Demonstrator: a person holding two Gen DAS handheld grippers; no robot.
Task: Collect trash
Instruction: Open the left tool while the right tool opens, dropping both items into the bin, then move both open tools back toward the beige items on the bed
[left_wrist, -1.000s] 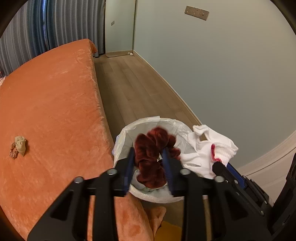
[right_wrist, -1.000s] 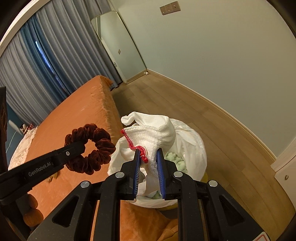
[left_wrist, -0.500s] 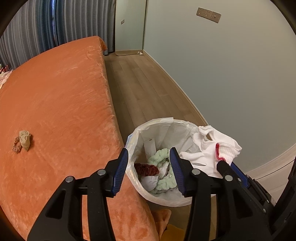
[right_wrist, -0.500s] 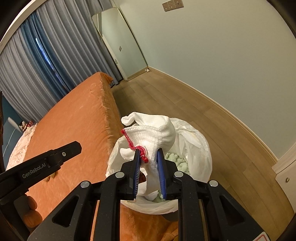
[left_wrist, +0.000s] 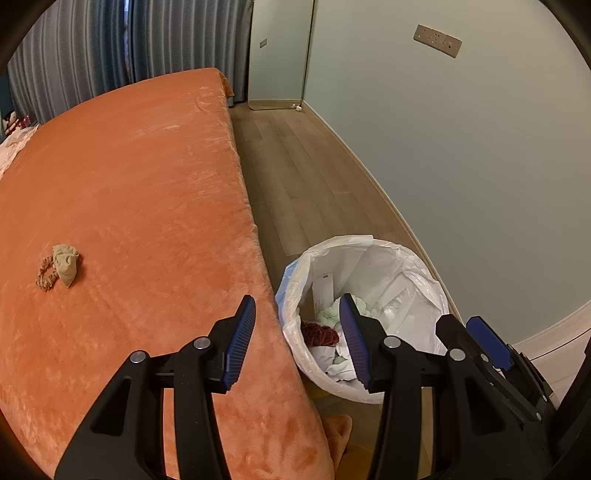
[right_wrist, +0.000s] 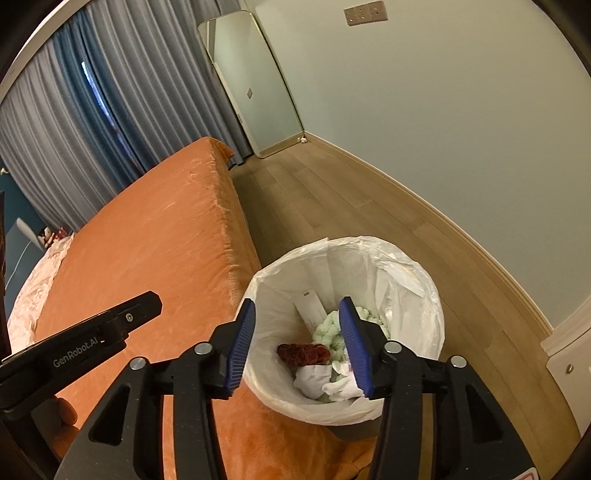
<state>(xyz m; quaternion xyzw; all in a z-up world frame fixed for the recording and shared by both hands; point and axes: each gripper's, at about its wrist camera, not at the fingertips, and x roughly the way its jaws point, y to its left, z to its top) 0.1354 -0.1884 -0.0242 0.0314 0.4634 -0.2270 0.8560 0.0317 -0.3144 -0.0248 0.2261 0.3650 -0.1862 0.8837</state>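
A bin lined with a white bag (left_wrist: 417, 266) (right_wrist: 406, 273) stands on the floor beside the orange bed. Inside lie a dark red scrunchie (left_wrist: 319, 332) (right_wrist: 303, 352), a white cloth (right_wrist: 317, 378) and pale green trash (right_wrist: 327, 328). My left gripper (left_wrist: 297, 341) is open and empty over the bed edge and bin rim. My right gripper (right_wrist: 297, 341) is open and empty above the bin. A beige sock on a small scrunchie (left_wrist: 61, 264) lies on the bed at left.
The orange bed (left_wrist: 140, 192) fills the left. Wood floor (left_wrist: 306, 173) runs between bed and wall. A mirror (right_wrist: 255, 92) leans in the far corner, curtains behind. A white cabinet (right_wrist: 569, 354) stands at right.
The left gripper opened and dropped the red scrunchie into the bin, then drew back left. The right gripper then opened and the white cloth fell into the bin.
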